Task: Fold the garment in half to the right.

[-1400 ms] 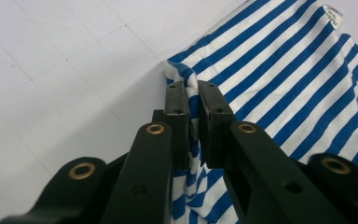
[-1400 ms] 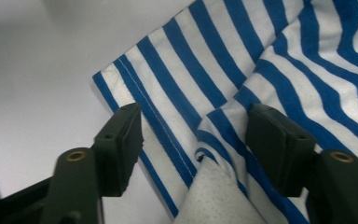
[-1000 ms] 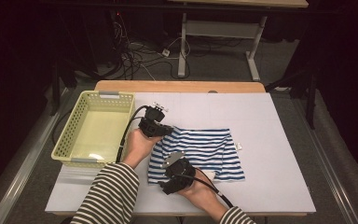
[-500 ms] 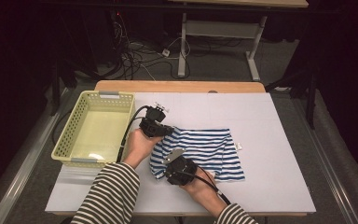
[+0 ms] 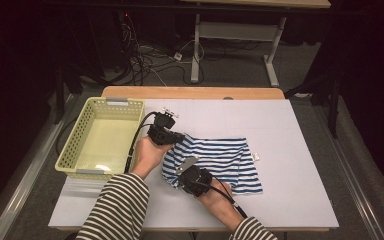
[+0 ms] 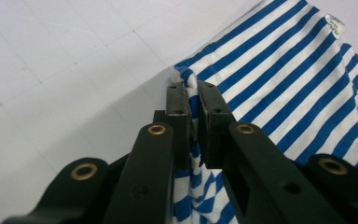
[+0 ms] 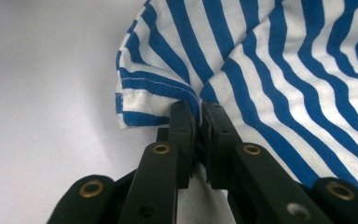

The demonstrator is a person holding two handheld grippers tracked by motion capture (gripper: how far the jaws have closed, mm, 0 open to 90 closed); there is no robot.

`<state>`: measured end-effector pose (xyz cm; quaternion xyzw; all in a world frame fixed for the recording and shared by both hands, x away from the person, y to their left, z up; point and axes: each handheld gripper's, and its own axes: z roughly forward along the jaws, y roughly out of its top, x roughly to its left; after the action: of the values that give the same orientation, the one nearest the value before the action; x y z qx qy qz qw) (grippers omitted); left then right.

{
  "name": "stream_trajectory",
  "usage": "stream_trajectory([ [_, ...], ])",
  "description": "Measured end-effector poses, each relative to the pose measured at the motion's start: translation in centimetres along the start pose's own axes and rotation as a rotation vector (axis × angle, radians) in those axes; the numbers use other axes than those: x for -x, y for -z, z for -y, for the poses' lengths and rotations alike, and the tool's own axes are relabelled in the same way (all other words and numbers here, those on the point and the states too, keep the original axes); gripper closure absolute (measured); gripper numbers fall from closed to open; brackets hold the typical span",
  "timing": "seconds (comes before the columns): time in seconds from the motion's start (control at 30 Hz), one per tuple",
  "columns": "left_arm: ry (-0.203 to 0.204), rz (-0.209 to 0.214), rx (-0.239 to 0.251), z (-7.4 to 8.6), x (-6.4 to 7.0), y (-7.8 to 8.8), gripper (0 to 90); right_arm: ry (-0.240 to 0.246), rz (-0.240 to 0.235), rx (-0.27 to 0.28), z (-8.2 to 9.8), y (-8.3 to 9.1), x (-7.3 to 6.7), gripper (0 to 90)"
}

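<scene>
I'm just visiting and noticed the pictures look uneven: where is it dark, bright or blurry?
High view: the white table is lit evenly, the room behind falls into near black, and the whole picture is slightly soft. Left gripper view: the striped cloth is fairly sharp, while the black jaws up close are dark and soft-edged. Right gripper view: the tabletop at left shades to grey, and the nearest cloth blurs.

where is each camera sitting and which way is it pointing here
High view: fixed above the person's side, looking forward and down on the white table, the yellow basket and both striped sleeves and hands.
Left gripper view: rides the left hand-held gripper, looking along its black jaws, shut on the striped cloth's edge.
Right gripper view: rides the right hand-held gripper, whose jaws have just closed on a hemmed corner of the cloth.
All three views share the blue-and-white cloth on the table.
</scene>
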<state>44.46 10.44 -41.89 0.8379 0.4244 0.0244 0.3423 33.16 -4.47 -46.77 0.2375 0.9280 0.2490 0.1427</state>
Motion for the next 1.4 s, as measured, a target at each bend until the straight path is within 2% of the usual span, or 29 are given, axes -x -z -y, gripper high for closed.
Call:
stream_trajectory([
  [0.37, 0.003, -0.02, 0.04, -0.2, -0.5, 2.0, 82.6, 0.005, -0.044, 0.042, -0.7, 1.0, -0.6, 84.2],
  [0.63, 0.012, -0.029, 0.07, 0.1, -1.2, 4.0, 82.7, -0.007, -0.108, 0.112, -2.3, 1.8, -1.3, 84.2],
  [0.77, 0.019, -0.032, 0.083, 0.2, -1.5, 4.7, 82.7, -0.003, -0.117, 0.144, -3.0, 2.2, -1.7, 84.1],
  [0.93, 0.013, -0.021, 0.087, 0.1, -1.3, 4.4, 82.7, -0.015, -0.126, 0.153, -3.0, 2.2, -1.6, 84.1],
  [1.4, -0.017, 0.006, 0.079, -1.2, 0.6, 2.1, 82.5, -0.057, -0.131, 0.187, -0.6, 3.3, -0.3, 84.0],
])
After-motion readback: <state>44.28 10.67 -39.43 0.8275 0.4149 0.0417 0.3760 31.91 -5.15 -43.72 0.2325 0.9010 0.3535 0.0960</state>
